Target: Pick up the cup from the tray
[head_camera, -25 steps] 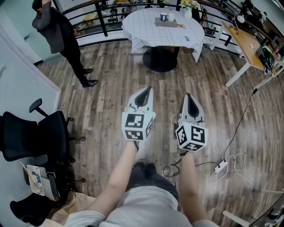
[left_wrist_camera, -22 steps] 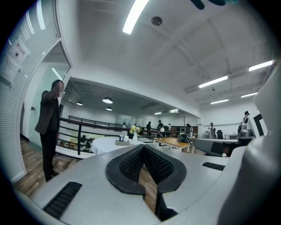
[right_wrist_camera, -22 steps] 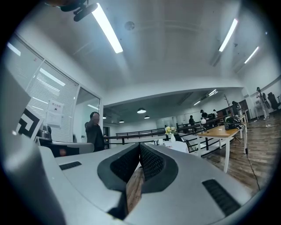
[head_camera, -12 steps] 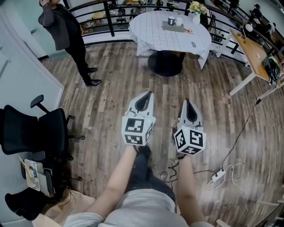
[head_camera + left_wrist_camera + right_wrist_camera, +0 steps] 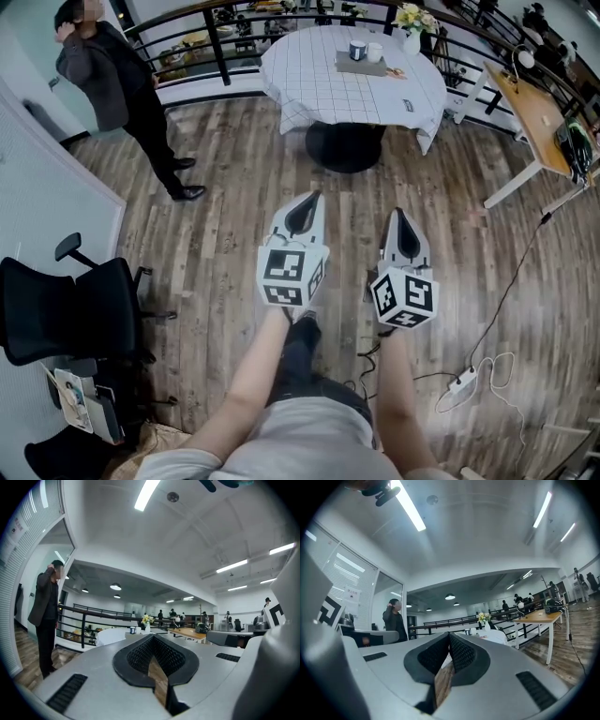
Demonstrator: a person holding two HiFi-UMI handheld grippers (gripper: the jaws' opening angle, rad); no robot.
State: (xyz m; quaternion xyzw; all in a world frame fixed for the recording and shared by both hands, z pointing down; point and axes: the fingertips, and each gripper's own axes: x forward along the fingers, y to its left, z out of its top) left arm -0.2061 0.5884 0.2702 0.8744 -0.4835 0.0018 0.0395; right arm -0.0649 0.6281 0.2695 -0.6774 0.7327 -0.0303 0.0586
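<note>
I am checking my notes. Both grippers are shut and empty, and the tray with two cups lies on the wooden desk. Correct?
No: the head view shows the tray with the dark cup and white cup on the round table, not the wooden desk. The left gripper and right gripper are shut and empty.

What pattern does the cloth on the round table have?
The tablecloth is white with a thin dark grid, clearest in the head view.
</note>
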